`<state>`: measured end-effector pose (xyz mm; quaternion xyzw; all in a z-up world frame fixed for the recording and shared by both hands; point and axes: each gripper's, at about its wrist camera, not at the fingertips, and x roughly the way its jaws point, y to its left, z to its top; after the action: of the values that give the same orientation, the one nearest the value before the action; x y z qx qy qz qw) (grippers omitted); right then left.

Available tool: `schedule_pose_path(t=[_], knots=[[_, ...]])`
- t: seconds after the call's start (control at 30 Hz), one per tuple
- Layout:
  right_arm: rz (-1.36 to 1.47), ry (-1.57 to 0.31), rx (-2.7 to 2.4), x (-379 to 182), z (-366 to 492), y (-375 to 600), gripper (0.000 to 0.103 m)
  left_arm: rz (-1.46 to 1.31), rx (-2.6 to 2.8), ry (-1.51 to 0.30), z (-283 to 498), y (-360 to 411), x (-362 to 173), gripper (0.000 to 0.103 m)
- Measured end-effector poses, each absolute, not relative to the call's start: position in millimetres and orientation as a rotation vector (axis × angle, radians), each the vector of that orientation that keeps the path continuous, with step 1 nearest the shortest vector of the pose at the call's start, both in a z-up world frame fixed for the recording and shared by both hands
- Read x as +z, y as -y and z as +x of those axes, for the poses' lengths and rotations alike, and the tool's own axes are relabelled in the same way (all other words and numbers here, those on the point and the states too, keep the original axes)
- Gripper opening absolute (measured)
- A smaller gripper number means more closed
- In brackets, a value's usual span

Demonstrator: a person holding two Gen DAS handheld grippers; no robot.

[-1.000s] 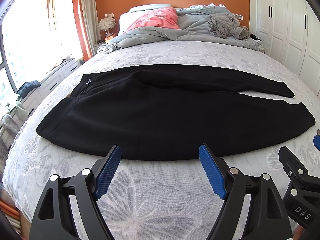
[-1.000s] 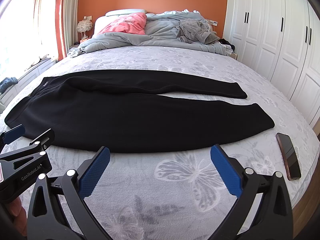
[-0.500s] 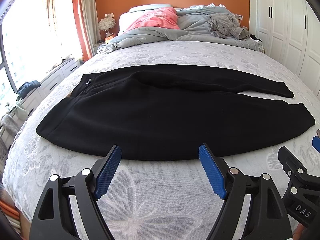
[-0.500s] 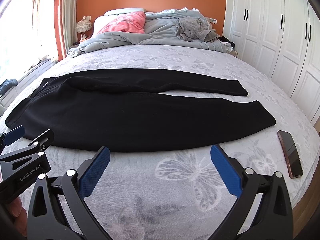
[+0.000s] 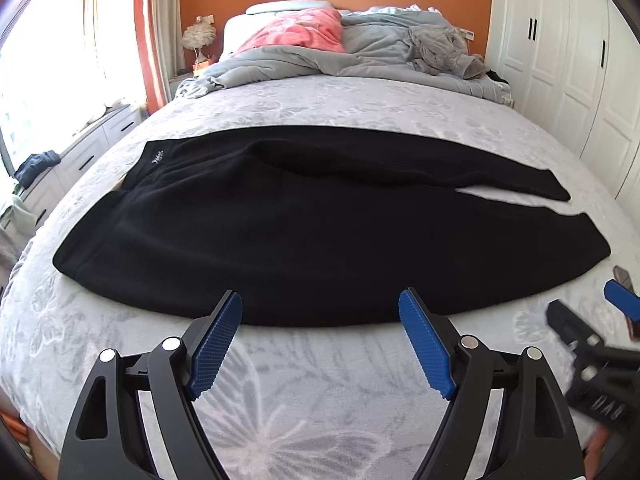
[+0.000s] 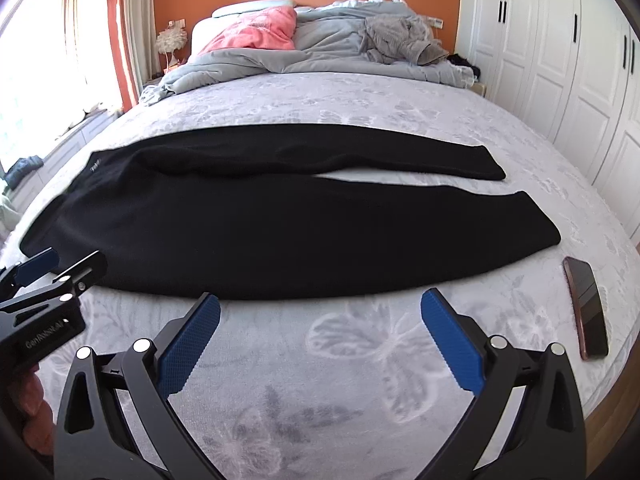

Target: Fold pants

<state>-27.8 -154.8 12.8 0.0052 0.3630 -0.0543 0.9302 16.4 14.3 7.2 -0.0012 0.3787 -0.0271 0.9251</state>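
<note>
While the black pants (image 5: 304,232) lie spread flat across the bed (image 5: 328,104), both grippers hang just short of the near edge of the fabric, touching nothing. The left gripper (image 5: 320,336) has its blue-padded fingers (image 5: 216,340) wide apart, with bare patterned bedspread between them and the pants' lower edge just ahead of the tips. The right gripper (image 6: 320,336) is likewise spread wide, empty, its fingertips just shy of the cloth. Seen from the right gripper, the pants (image 6: 256,220) run crosswise, waistband far to its left and the two leg ends to its right; the farther leg lies apart from the nearer one toward the cuffs, showing a wedge of bedspread. A phone (image 6: 586,312) rests on the bed just right of the right gripper, close beside the nearer cuff. Beyond the pants, a rumpled grey duvet (image 6: 280,56) and a pink pillow (image 6: 256,34) sit at the headboard.
</note>
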Motion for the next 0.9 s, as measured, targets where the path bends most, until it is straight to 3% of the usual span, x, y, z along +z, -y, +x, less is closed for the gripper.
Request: schedule_pose_path(t=[0.13, 0.3, 0.6, 0.8, 0.9], knots=[[-0.028, -0.743, -0.123, 50.9, 5.8, 210.5, 0.098, -0.037, -0.078, -0.751, 46.5, -43.9, 43.7, 0.087], [0.119, -0.800, -0.195, 50.6, 98.2, 332.0, 0.098, -0.076, -0.029, -0.796, 138.5, -104.7, 63.4, 0.087], [0.388, -0.843, -0.312, 4.4, 233.1, 476.7, 0.098, -0.461, 0.186, -0.972, 324.6, -259.1, 6.3, 0.087], [0.398, -0.921, -0.346, -34.6, 293.7, 505.7, 0.098, -0.591, 0.248, -1.051, 387.3, -290.4, -44.7, 0.087], [0.354, -0.938, -0.363, -47.4, 307.2, 504.2, 0.098, -0.505, 0.288, -1.031, 402.6, -291.2, -53.0, 0.087]])
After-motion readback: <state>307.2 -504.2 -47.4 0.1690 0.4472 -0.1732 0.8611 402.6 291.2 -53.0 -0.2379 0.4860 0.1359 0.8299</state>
